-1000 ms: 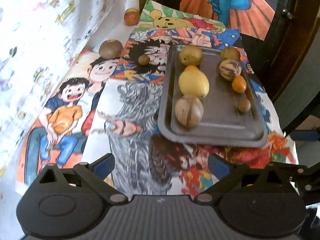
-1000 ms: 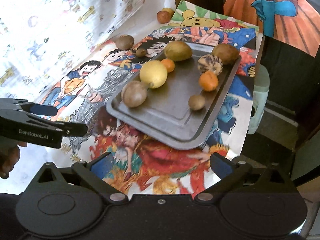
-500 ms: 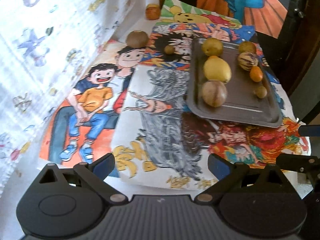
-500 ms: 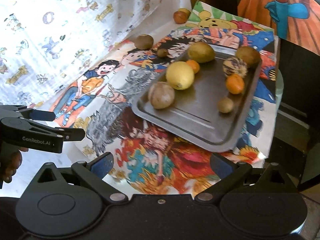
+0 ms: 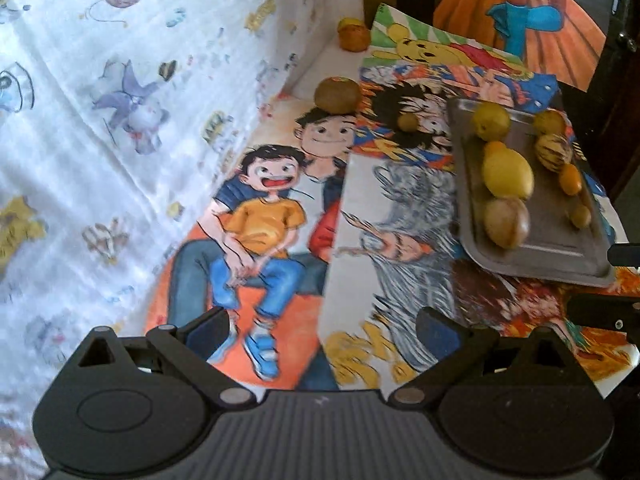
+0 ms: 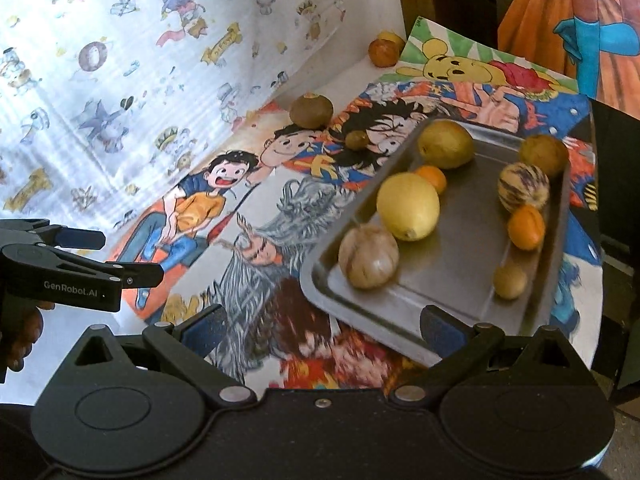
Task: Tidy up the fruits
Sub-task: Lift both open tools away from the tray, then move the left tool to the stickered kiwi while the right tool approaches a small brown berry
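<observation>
Both hand-held grippers gape empty; seven fruits sit on tray (image 6: pixel 460 312).

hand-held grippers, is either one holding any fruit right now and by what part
Nothing is held. The left hand-held gripper and right hand-held gripper are both open and empty; the fruits sit on the tray or the table.

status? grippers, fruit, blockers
Left gripper open, empty; right gripper open, empty. Seven fruits on tray; round brown fruit and others off it on the posters. Nothing blocking.
</observation>
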Motion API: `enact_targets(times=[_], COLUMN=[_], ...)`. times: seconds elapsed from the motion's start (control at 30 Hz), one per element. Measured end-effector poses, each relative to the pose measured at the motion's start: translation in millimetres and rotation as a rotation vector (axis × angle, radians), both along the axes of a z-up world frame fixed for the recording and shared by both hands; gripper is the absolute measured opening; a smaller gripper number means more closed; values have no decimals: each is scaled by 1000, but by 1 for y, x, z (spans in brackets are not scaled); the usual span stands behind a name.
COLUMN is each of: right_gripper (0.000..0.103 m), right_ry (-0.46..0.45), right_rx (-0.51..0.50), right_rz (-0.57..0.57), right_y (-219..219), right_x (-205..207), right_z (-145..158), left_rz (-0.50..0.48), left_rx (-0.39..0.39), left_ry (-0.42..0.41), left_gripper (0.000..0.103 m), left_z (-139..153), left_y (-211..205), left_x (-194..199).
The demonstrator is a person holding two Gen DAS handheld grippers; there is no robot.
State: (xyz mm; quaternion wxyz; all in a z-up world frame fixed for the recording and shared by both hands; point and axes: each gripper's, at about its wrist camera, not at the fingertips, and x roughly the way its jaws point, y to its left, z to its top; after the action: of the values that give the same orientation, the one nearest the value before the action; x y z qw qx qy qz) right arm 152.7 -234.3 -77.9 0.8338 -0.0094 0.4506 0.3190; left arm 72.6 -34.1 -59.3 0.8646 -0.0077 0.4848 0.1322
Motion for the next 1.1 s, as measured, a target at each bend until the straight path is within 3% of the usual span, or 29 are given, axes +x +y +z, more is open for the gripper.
enact_targets(times=[0.27, 0.73, 0.93, 1.1], right_gripper=[102, 102, 102, 102], right_ry=[0, -10, -99, -206], right_rx=[-17, 1, 23, -28], right_rz=[-53, -163, -182, -144], right_y=[16, 38, 48, 58], right_x=[33, 106, 138, 152], right_z=[-1, -1, 6, 2], left_rz=[-33, -107, -119, -127], left_rx=[-4, 14, 16, -6], left_ry=[-17, -122, -154, -161], left_gripper=[102, 102, 102, 102], left_z=[2, 10, 14, 10], left_y=[28, 47, 57, 67], left_x=[35, 129, 169, 201])
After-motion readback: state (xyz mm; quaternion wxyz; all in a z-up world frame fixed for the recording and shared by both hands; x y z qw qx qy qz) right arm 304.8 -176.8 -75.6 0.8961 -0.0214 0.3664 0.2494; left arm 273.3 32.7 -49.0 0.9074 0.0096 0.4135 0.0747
